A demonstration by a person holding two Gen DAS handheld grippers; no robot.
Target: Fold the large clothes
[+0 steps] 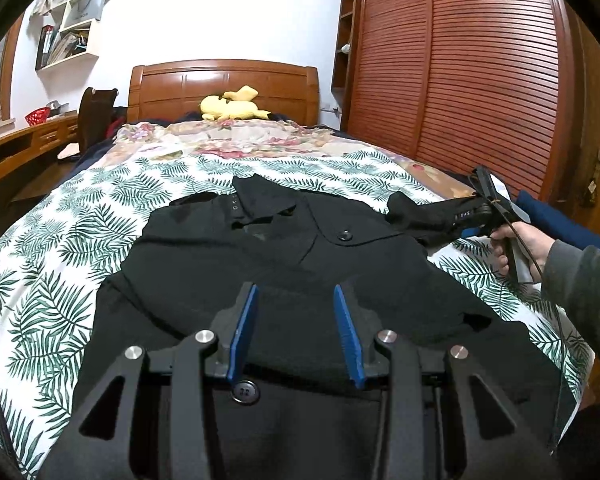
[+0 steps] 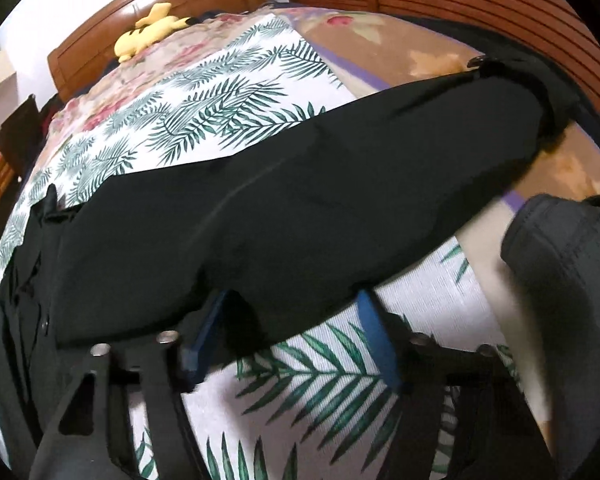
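A large black buttoned garment lies spread on the leaf-print bed cover, collar toward the headboard. My left gripper hovers over its lower front with the blue pads apart and only cloth beneath them. One sleeve stretches out to the right, where a hand holds my right gripper. In the right wrist view the sleeve runs across the picture. Its near edge hangs between the spread blue pads of the right gripper, draped on the left finger, and the pads do not press on it.
A yellow plush toy lies by the wooden headboard. A slatted wardrobe stands to the right of the bed and a desk to the left. A grey sleeve cuff of the person shows at the right.
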